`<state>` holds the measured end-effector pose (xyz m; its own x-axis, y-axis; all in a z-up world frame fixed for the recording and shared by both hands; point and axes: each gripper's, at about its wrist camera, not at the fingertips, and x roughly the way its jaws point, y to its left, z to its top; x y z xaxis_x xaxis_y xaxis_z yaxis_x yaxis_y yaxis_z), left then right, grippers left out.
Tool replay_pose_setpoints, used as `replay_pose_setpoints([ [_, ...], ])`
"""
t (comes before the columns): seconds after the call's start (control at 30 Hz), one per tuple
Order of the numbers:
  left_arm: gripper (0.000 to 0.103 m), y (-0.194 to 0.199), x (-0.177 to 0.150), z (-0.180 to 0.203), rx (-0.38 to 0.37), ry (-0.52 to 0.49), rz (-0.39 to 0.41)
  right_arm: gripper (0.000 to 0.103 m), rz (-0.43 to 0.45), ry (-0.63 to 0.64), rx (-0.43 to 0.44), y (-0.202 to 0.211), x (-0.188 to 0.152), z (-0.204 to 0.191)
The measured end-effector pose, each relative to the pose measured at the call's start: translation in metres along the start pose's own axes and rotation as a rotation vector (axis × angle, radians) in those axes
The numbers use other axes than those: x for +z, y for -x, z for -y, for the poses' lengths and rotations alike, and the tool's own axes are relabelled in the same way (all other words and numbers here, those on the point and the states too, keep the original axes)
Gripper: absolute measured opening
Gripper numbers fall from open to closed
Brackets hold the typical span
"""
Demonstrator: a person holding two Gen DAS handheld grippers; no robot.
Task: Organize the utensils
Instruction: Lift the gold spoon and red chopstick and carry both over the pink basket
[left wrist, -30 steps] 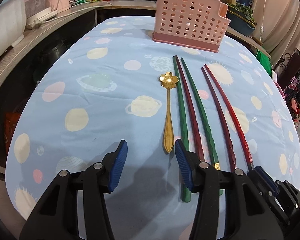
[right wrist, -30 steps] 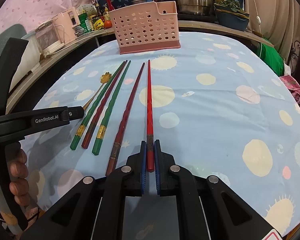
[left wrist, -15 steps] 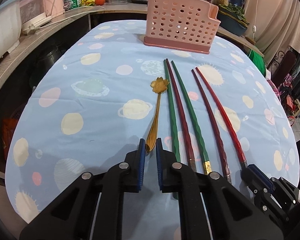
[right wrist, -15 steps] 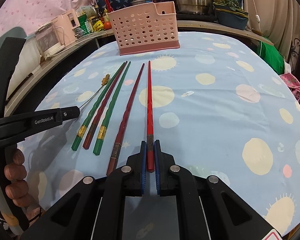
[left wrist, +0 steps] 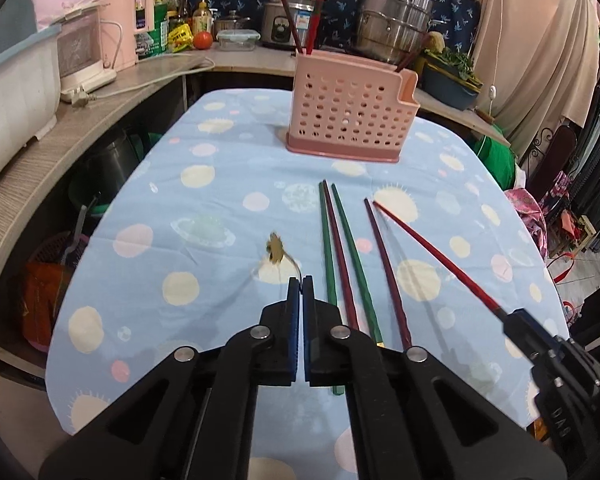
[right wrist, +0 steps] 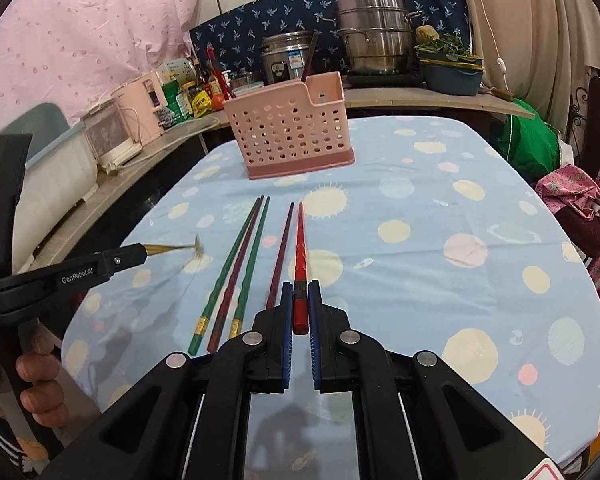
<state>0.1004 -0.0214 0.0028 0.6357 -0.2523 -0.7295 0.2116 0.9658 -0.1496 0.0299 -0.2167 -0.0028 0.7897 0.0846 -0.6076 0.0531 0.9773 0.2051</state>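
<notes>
My left gripper (left wrist: 301, 280) is shut on the handle of a gold flower-headed spoon (left wrist: 277, 249) and holds it above the table; it also shows in the right wrist view (right wrist: 176, 249). My right gripper (right wrist: 299, 286) is shut on the end of a bright red chopstick (right wrist: 300, 240), lifted off the cloth; it also shows in the left wrist view (left wrist: 432, 254). Two green chopsticks (left wrist: 350, 254), a maroon one (left wrist: 340, 256) between them and a dark red one (left wrist: 386, 264) lie on the table. A pink perforated utensil basket (left wrist: 350, 114) stands at the far end.
The table has a light blue cloth with planet prints (left wrist: 204, 208). A counter (left wrist: 100, 100) with appliances, bottles and steel pots runs along the left and back. The basket holds a few red utensils (left wrist: 314, 22). A green bag (right wrist: 536, 140) sits at the far right.
My left gripper closed on the spoon handle and lifted it off the cloth. My right gripper raised the bright red chopstick. Both views rose and now look more level.
</notes>
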Motion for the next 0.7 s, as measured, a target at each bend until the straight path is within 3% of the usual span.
replay_pose_setpoints([
  [0.47, 0.0, 0.024, 0.034, 0.003, -0.014, -0.015, 0.048, 0.007, 0.174, -0.048, 0.043, 0.033, 0.074, 0.013],
  [0.7, 0.0, 0.033, 0.066, 0.004, -0.065, -0.016, 0.069, 0.007, 0.224, -0.05, 0.057, 0.035, 0.111, 0.016],
])
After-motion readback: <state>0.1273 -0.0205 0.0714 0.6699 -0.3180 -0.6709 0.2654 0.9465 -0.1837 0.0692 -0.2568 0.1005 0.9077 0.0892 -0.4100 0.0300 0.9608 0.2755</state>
